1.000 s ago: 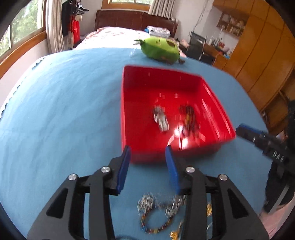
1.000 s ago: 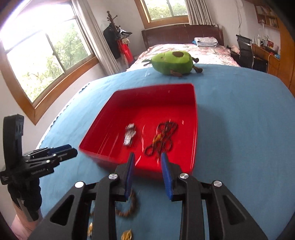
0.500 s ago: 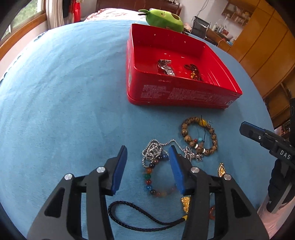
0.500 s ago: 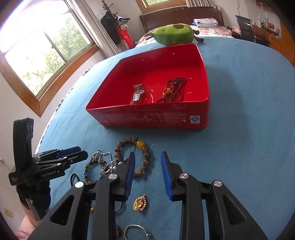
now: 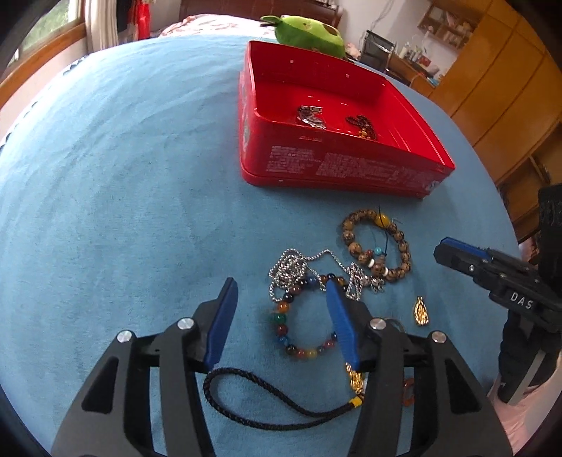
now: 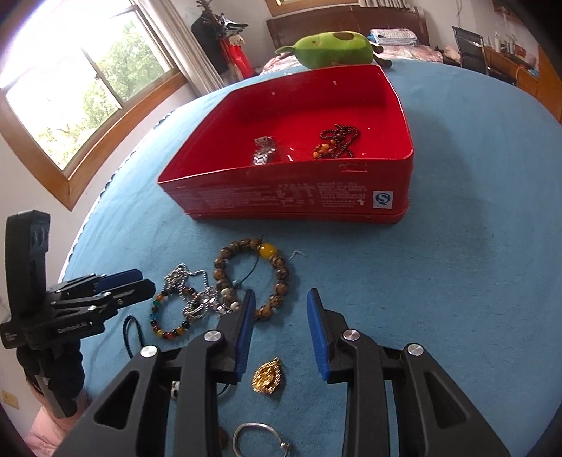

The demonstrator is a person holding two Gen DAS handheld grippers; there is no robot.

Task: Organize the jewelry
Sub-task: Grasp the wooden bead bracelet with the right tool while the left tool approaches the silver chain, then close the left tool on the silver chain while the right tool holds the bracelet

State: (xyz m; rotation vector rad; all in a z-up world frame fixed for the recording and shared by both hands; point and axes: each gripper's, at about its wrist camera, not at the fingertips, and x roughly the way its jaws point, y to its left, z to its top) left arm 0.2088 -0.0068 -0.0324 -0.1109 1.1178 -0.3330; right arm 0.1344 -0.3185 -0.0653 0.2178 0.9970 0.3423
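A red tin box (image 5: 337,165) (image 6: 291,197) holds a silver watch (image 6: 264,154) and a dark bead necklace (image 6: 337,140). Before it on the blue cloth lie a brown bead bracelet (image 5: 376,246) (image 6: 253,277), a silver chain (image 5: 298,267) (image 6: 193,291), a multicolour bead bracelet (image 5: 298,323) (image 6: 168,316), a gold pendant (image 5: 421,311) (image 6: 267,378), a black cord (image 5: 267,397) and a silver ring (image 6: 256,439). My left gripper (image 5: 281,309) is open over the multicolour bracelet. My right gripper (image 6: 279,313) is open, empty, above the pendant.
A green avocado plush (image 5: 309,30) (image 6: 333,49) sits behind the box. The round table's edge (image 6: 527,316) curves off to the right. A window (image 6: 80,91) and a bed lie beyond; wooden cabinets (image 5: 491,88) stand at the right.
Both grippers have pulled back from over the box and dropped low toward the loose jewelry. Both jaws have opened wider.
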